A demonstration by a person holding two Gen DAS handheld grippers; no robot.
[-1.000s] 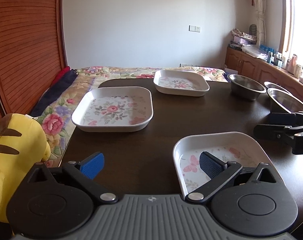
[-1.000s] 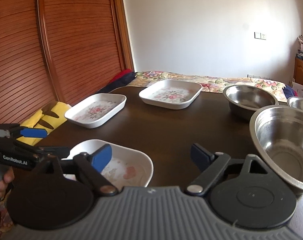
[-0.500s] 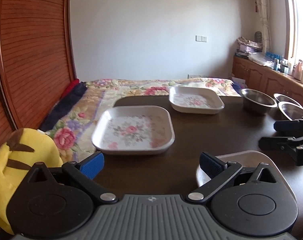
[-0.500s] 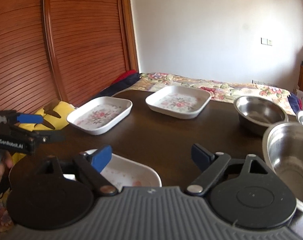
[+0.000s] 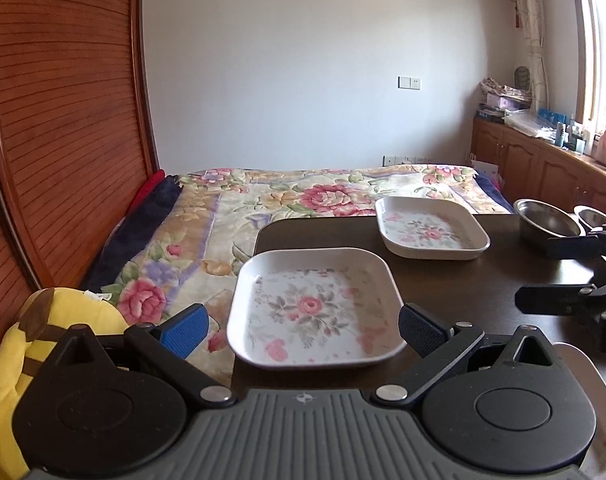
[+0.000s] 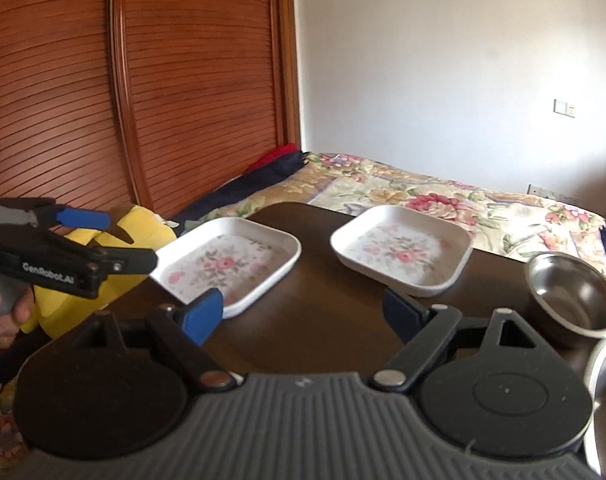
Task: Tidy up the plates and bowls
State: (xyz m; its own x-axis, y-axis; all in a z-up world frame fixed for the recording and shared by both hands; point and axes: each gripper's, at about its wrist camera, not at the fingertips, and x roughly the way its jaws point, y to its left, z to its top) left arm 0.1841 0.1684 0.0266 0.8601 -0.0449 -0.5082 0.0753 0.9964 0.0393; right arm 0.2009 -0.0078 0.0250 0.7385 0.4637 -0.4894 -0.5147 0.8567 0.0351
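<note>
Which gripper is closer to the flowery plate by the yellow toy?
Left. The left gripper is right in front of the flowery plate, open around its near edge. The right gripper sits further back, off to the plate's right.

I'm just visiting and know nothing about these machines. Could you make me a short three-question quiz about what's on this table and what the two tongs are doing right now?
1. True or false: the left tongs are clamped on the near floral plate.
2. How many square floral plates lie fully in view on the dark table? A) one B) two C) four
3. Fill in: the round bowl beside the far floral plate is made of shiny ____.

Key
1. False: both pads stand apart, holding nothing.
2. B; a third white dish shows only as a rim behind the left tongs.
3. Metal. The right tongs are also open and empty.
</note>
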